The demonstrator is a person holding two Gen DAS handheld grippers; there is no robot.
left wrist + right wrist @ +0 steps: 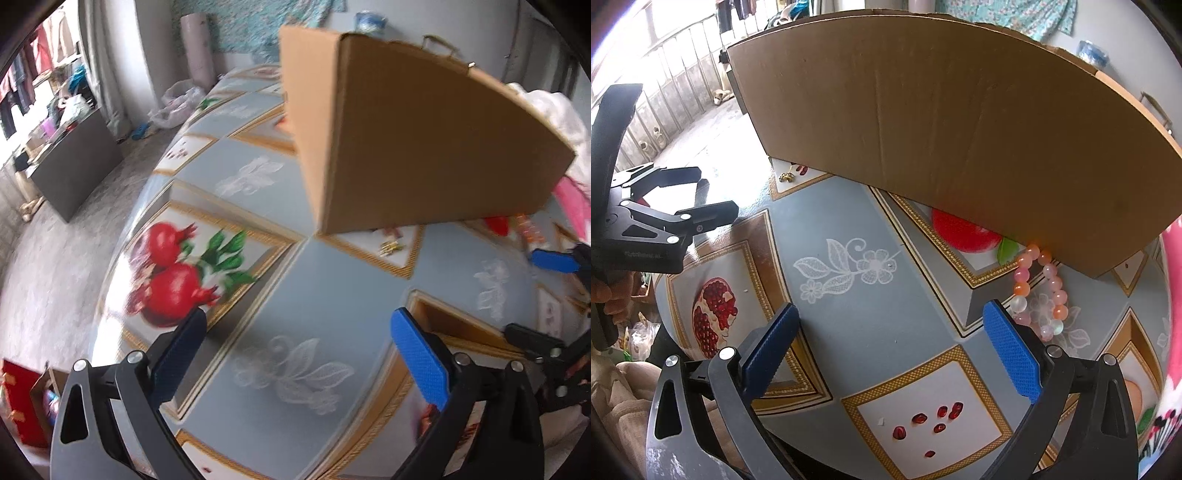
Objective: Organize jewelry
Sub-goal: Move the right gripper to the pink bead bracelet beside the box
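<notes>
While both grippers hang empty over the patterned table (280, 291), nothing of the jewelry is in hand yet.

From the left wrist view, the left gripper (295, 354) has its blue pads spread wide apart over bare tablecloth. At about one o'clock from it, just in front of the cardboard box (424, 140), lies a small gold piece (391, 246), blurred, so I cannot say whether it is an earring or a clasp. At two o'clock the right gripper's blue pad (552, 260) shows, and beyond it a smear of orange beads against the box foot.

From the right wrist view, the right gripper (890, 350) is likewise spread, holding nothing. A bead bracelet (1039, 291) of pink, orange and milky beads lies at one o'clock, its far end touching the foot of the box (942, 122). The gold piece (786, 177) sits at eleven o'clock, near the box corner, and the left gripper (701, 206) hovers at ten o'clock.

I judge the bracelet light and limp, its beads smooth and prone to roll; pinching across the strand on the near side, clear of the box, looks safest. The gold piece seems tiny and easy to flick away.
</notes>
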